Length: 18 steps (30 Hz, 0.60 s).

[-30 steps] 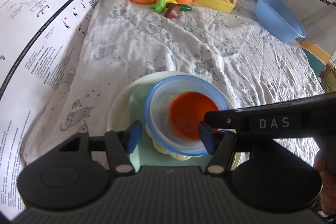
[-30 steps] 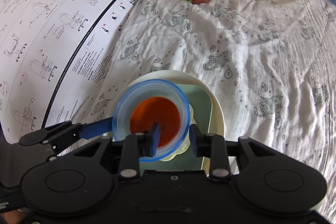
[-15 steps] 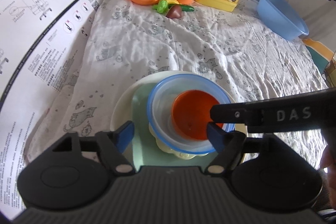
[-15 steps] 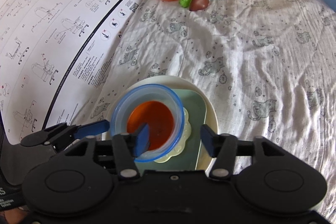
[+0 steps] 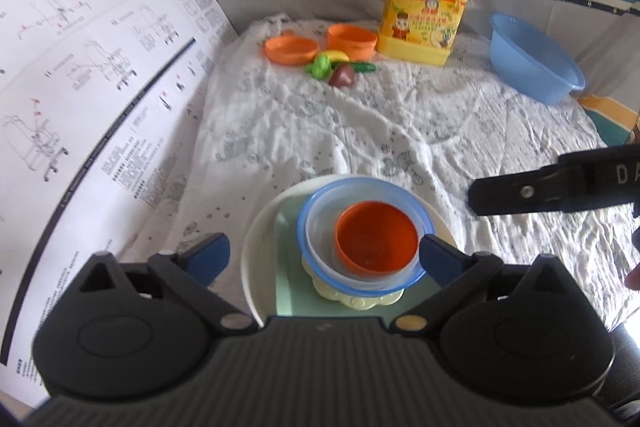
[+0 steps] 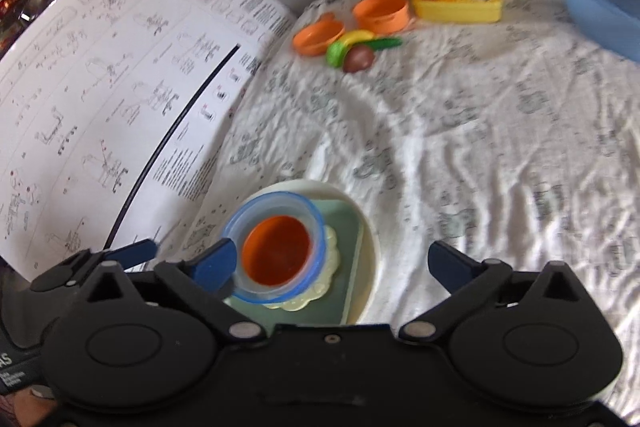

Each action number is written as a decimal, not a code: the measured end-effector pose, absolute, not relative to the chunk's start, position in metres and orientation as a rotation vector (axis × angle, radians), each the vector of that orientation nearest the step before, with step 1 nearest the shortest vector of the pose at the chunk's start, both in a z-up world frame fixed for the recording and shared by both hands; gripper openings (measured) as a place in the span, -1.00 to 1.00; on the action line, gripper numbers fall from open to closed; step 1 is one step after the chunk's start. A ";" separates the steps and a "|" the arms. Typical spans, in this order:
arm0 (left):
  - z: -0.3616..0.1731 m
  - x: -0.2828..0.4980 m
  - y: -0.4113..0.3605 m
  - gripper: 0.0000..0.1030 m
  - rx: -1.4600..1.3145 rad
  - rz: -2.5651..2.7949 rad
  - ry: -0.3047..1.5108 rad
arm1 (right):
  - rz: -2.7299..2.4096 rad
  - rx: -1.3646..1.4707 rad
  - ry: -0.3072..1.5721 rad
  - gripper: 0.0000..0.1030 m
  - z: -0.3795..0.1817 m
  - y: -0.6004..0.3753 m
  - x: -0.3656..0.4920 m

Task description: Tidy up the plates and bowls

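Observation:
A stack sits on the cloth: a round white plate [image 5: 256, 259], a pale green square plate [image 5: 286, 291], a cream scalloped dish [image 5: 352, 301], a clear blue-rimmed bowl [image 5: 320, 223] and a small orange bowl [image 5: 376, 237] inside it. The stack also shows in the right wrist view [image 6: 280, 251]. My left gripper [image 5: 322, 259] is open and empty, its jaws wide on either side of the stack. My right gripper [image 6: 334, 269] is open and empty, raised above the stack. One right finger [image 5: 560, 183] shows at the right of the left wrist view.
At the back lie an orange plate [image 5: 291, 49], an orange bowl [image 5: 352, 41], toy vegetables [image 5: 338, 69], a yellow detergent jug [image 5: 424, 3] and a blue basin [image 5: 532, 59]. A large printed instruction sheet [image 5: 80, 67] stands along the left.
My right gripper opened, let go of the blue-rimmed bowl's rim and drew back to the right and up. My left gripper opened wider and pulled back from the stack.

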<state>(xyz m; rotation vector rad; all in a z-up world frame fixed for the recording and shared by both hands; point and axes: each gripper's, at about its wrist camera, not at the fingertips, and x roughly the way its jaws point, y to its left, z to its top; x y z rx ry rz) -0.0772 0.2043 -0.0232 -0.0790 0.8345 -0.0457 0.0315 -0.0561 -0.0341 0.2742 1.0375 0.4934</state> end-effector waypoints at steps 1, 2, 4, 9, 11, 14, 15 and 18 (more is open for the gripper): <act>-0.020 -0.081 0.204 1.00 -0.079 -0.043 0.821 | 0.484 0.269 1.014 1.00 -0.032 -0.061 0.027; -0.017 -0.085 0.204 1.00 -0.081 -0.041 0.806 | 0.479 0.257 0.982 1.00 -0.030 -0.066 0.021; -0.012 -0.092 0.204 1.00 -0.088 -0.036 0.782 | 0.481 0.212 0.902 1.00 -0.024 -0.074 0.008; -0.005 -0.108 0.201 1.00 -0.092 -0.021 0.751 | 0.479 0.175 0.858 1.00 -0.019 -0.092 -0.013; -0.004 -0.116 0.199 1.00 -0.082 -0.019 0.738 | 0.477 0.171 0.859 1.00 -0.020 -0.098 -0.021; -0.005 -0.129 0.193 1.00 -0.064 -0.022 0.729 | 0.472 0.126 0.849 1.00 -0.023 -0.101 -0.036; -0.006 -0.132 0.191 1.00 -0.059 -0.024 0.728 | 0.471 0.106 0.847 1.00 -0.024 -0.101 -0.041; -0.010 -0.143 0.187 1.00 -0.048 -0.022 0.723 | 0.480 0.063 0.849 1.00 -0.025 -0.100 -0.053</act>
